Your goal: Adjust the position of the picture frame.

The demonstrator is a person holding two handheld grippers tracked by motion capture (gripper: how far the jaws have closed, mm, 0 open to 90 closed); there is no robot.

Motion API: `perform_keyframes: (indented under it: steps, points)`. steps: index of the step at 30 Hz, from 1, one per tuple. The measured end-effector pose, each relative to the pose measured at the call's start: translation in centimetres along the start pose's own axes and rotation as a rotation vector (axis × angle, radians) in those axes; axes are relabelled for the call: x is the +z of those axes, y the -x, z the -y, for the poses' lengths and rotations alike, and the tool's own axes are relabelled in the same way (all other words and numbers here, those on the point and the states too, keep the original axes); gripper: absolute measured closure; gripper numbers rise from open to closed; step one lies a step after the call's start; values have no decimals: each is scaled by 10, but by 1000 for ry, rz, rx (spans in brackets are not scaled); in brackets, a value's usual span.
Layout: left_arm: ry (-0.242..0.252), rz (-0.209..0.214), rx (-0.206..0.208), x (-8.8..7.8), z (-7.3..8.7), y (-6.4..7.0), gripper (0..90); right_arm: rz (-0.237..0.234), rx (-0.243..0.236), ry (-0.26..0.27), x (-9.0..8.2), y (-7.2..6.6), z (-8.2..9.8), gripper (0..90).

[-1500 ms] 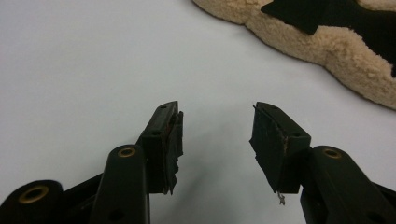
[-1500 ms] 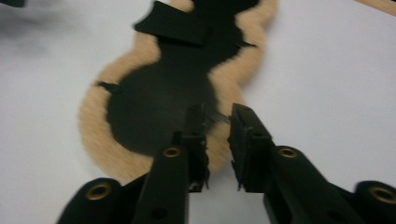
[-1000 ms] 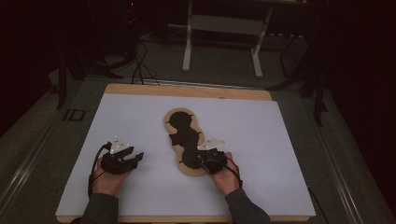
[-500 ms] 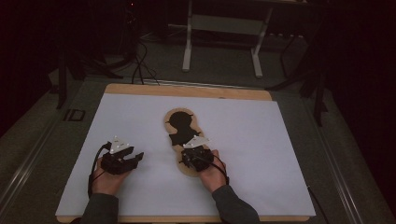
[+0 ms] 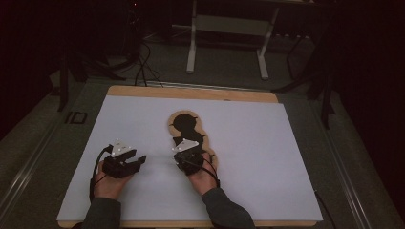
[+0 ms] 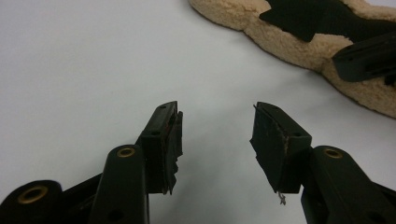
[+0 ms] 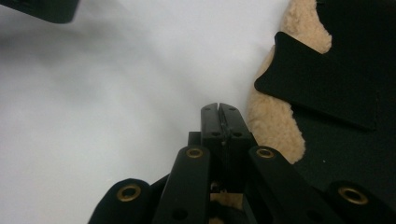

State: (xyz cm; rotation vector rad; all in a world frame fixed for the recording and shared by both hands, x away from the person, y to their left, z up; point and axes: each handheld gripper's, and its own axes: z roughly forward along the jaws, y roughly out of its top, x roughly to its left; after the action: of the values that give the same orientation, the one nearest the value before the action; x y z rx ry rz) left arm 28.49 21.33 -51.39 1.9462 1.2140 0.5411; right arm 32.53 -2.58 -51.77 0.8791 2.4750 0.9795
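White table (image 5: 286, 157), dim room. Your right gripper (image 5: 184, 155) slid toward 9 o'clock, jaws pressed together, nothing pinched, at fleece piece (image 5: 191, 131) left edge. Left gripper (image 5: 136, 160) spread, idle. Grab not started.

This looks like a lab or recording room set up for tabletop trials. A wooden table (image 5: 191, 92) topped with a plain white sheet (image 5: 267, 157) stands alone in the light, while the room around the table is dark. Beyond the table's far edge, black cables (image 5: 141, 67) trail over a grey carpeted floor (image 5: 229, 76), and the white legs of a stand (image 5: 193, 47) rise there.
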Motion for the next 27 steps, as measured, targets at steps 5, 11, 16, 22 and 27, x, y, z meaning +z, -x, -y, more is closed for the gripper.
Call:
perform_keyframes:
  steps: [5,11,16,22,27]
  points:
    - [-2,-1,3,1,0,1,515,7,18,-19,5,4,-1,899]
    - [-4,0,6,1,0,1,514,31,-13,-41,8,0,-3,899]
    - [-6,0,2,1,0,1,511,31,-18,-47,8,1,-3,900]
    - [0,0,-1,0,0,0,510,43,-40,-65,7,-1,-3,900]
    - [4,-1,-3,-1,0,-1,508,55,-55,-76,5,-2,-4,900]
